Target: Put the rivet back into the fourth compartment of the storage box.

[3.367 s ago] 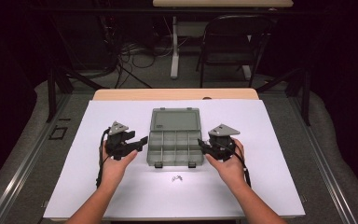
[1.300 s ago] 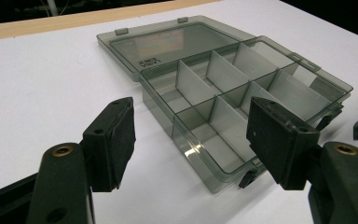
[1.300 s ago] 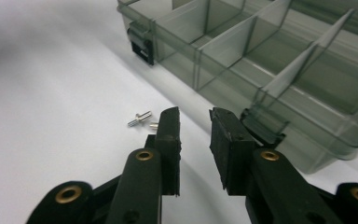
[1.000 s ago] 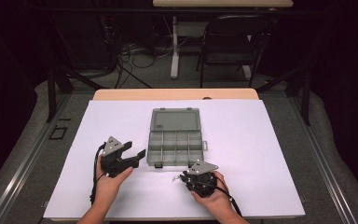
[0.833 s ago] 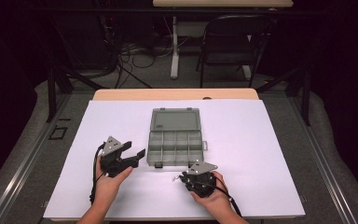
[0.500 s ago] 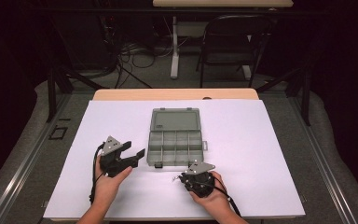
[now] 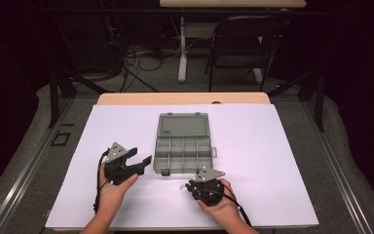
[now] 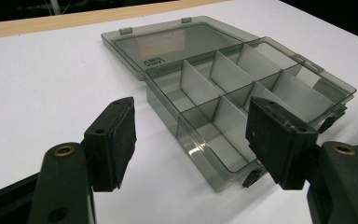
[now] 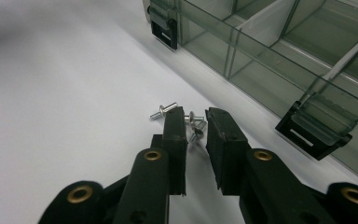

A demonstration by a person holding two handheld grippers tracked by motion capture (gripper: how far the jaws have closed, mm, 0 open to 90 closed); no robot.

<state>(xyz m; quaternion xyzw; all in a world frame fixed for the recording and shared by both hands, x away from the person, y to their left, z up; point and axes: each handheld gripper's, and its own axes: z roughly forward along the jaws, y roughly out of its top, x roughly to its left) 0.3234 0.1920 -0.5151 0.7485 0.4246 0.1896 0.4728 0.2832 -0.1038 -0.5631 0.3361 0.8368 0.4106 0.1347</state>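
Smoky grey see-through organizer box [image 7: 183, 147], lid and dividers same tint, black latches [image 9: 163, 33]. Silver shiny screws [image 9: 186, 119] on white sheet [image 7: 272, 146]. Light wood counter [image 7: 182, 98] edge beyond sheet. Left tool [image 8: 191, 140]: matte black, brass-coloured rivets, grey plate on top. Right tool [image 9: 195, 128]: same black with brass rivets, grey plate, black cable. Grey floor, black chair [image 7: 243, 44], dark background.

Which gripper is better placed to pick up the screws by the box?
The right gripper: its nearly shut jaws flank the screws. The left gripper sits open beside the box, away from them.
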